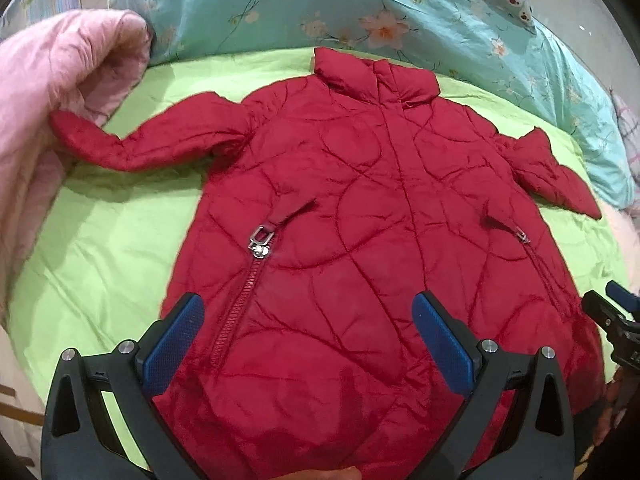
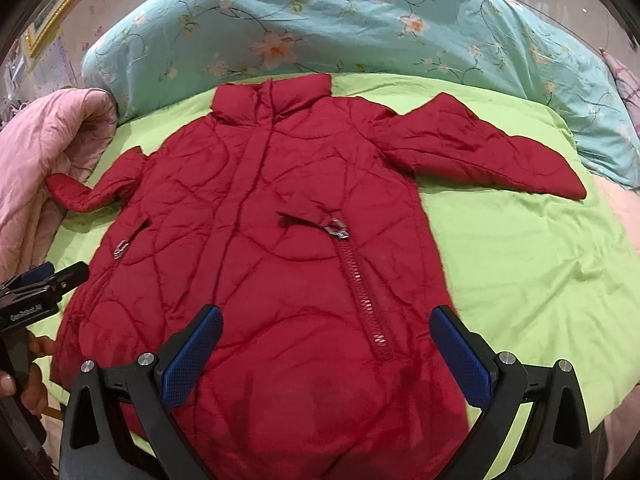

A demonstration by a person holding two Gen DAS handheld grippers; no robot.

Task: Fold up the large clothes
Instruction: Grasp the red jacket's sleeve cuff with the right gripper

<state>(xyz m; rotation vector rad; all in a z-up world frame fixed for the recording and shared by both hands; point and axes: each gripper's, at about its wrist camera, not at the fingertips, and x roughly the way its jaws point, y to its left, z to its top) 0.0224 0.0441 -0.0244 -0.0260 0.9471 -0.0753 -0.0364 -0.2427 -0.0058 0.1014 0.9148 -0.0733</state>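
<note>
Green sheet (image 1: 112,236) covers the bed under your grippers. Your left gripper (image 1: 308,340) and right gripper (image 2: 326,350) hover with fingers spread wide, holding nothing, above the hem of the red jacket (image 1: 360,208). It lies flat, front up, long axis running from you toward the collar (image 1: 376,76) by the floral quilt (image 1: 320,4), sleeves out sideways.

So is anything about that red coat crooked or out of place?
Mostly it lies flat on the green sheet. The red coat has one sleeve tip riding up onto the pink quilt, and the other sleeve is creased and bunched. Nothing looks damaged.
</note>
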